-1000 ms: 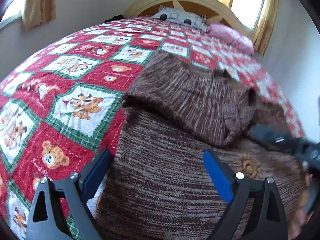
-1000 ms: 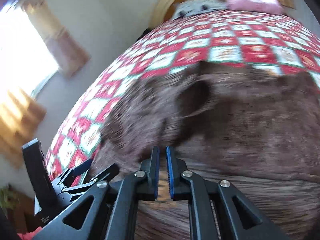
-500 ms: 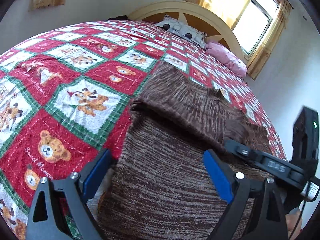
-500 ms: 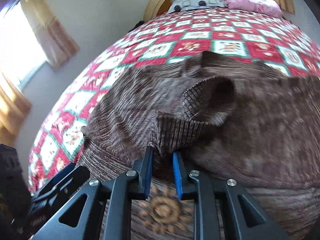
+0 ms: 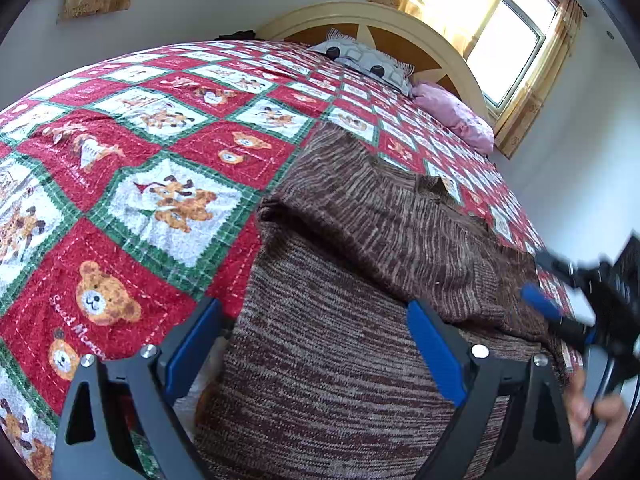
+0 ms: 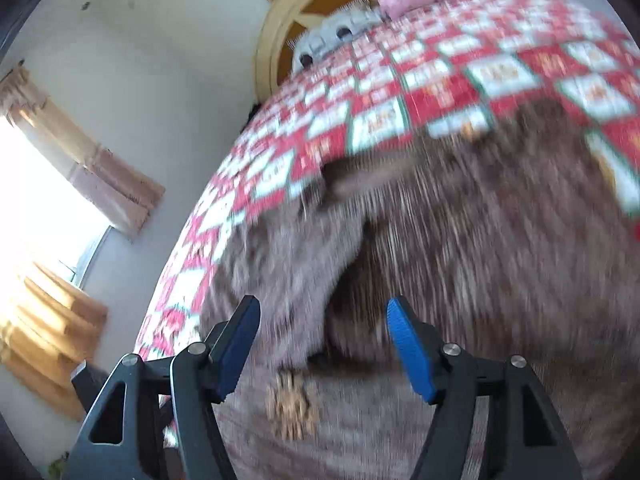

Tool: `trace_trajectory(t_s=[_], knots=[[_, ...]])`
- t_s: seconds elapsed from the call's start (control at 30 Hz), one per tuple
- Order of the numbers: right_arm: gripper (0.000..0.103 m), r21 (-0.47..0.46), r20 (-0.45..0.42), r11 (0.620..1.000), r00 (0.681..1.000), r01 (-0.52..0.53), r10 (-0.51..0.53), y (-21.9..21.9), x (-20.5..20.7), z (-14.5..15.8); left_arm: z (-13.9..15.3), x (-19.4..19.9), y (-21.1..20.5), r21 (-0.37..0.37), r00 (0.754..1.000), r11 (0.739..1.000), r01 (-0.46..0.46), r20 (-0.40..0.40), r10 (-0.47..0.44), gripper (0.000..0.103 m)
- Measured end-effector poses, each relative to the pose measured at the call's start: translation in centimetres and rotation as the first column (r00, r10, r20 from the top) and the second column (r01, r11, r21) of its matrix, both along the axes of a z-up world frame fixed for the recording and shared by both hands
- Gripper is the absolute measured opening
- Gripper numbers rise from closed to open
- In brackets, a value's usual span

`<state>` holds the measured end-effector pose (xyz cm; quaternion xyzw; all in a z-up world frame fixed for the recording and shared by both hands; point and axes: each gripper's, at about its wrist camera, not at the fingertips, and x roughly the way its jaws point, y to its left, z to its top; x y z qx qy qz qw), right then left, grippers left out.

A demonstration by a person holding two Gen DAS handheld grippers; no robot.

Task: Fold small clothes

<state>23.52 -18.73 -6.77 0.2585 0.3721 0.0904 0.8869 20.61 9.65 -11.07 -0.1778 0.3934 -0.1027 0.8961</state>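
- A brown knitted sweater (image 5: 360,280) lies on a teddy-bear quilt (image 5: 160,140), filling the lower centre, one sleeve (image 5: 400,216) folded across.
- Left gripper (image 5: 316,344) is spread, empty.
- Right gripper (image 6: 320,344) is opening, pinching nothing.
- Risk: the loose sleeve may slide off, undoing the fold.

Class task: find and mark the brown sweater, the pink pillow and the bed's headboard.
brown sweater (image 5: 340,360): left wrist view, on its flat knitted body.
pink pillow (image 5: 454,118): left wrist view, on its middle.
headboard (image 5: 360,10): left wrist view, on its curved top rail.
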Motion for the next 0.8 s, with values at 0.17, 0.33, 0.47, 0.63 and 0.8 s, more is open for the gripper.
trace_trajectory(t_s=[0.17, 0.33, 0.47, 0.63, 0.8], knots=[[0.064, -0.194, -0.138, 0.98, 0.99, -0.037, 0.01, 3.0, 5.6, -2.2, -0.1, 0.1, 0.0, 0.008, 1.0, 1.0, 0.0, -0.002, 0.0, 0.096], [0.007, -0.315, -0.088, 0.948, 0.996, -0.038, 0.011, 4.9, 5.4, -2.6, -0.1, 0.2, -0.1, 0.004, 1.0, 1.0, 0.003, -0.001, -0.003, 0.097], [0.007, -0.376, 0.022, 0.926, 0.998, -0.041, 0.053, 5.5, 4.0, 0.4, -0.2, 0.3, 0.0, -0.005, 1.0, 1.0, 0.005, 0.0, -0.005, 0.097], [0.007, -0.394, 0.097, 0.918, 0.991, -0.043, 0.088, 4.6, 4.6, 4.2, -0.2, 0.3, 0.2, -0.01, 1.0, 1.0, 0.006, 0.001, -0.006, 0.097], [0.007, -0.367, 0.013, 0.927, 0.996, -0.074, 0.085, 2.4, 6.9, 2.5, -0.2, 0.3, 0.1, -0.008, 1.0, 1.0, 0.006, 0.0, -0.006, 0.098]])
